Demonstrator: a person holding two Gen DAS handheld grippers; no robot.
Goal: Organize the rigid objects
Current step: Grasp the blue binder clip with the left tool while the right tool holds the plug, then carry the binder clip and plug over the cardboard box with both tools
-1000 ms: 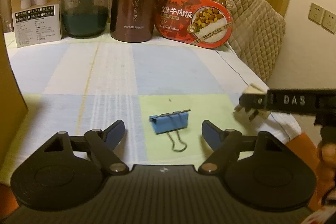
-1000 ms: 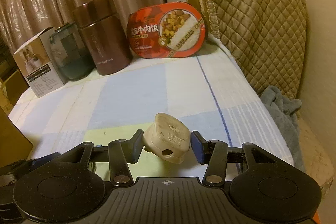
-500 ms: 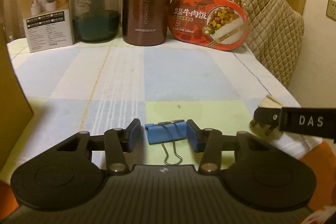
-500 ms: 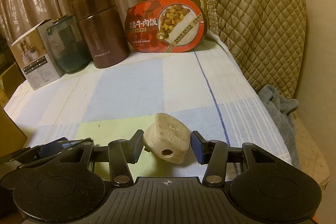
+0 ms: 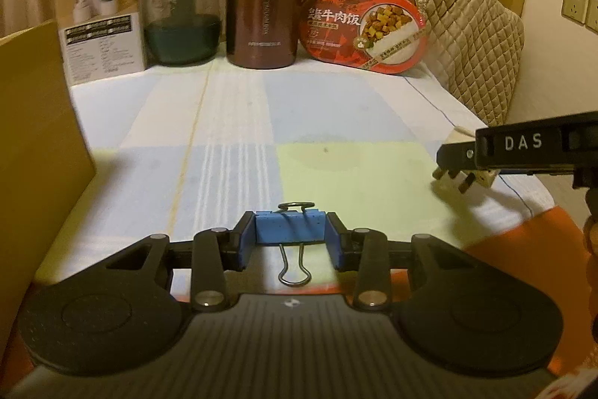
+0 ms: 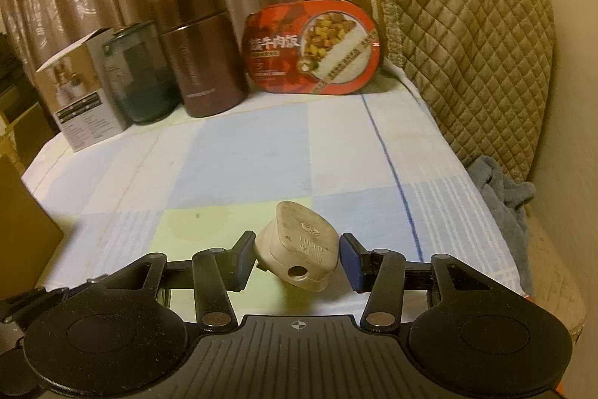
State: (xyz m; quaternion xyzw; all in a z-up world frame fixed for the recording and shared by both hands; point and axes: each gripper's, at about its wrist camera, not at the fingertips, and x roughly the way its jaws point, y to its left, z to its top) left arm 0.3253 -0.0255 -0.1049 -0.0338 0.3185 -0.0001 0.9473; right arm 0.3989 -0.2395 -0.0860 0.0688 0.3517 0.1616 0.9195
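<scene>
A blue binder clip sits between the blue pads of my left gripper, near the table's front edge. The jaws are closing, and both pads press on the clip's sides. One wire handle sticks up behind the clip and the other hangs toward me. My right gripper is shut on a beige three-pin plug, held tilted just above the checked tablecloth. In the left wrist view the plug shows at the right with its pins pointing down-left, held by the right gripper's fingers.
Along the table's back stand a printed carton, a green-tinted glass jar, a brown steel flask and a red meal tray propped on edge. A quilted chair cover lies to the right, a cardboard wall to the left and a grey cloth to the right.
The left jaws went from wide open to pressed on the binder clip, and the left gripper drew back toward the front edge with it. The right gripper kept still with the plug.
</scene>
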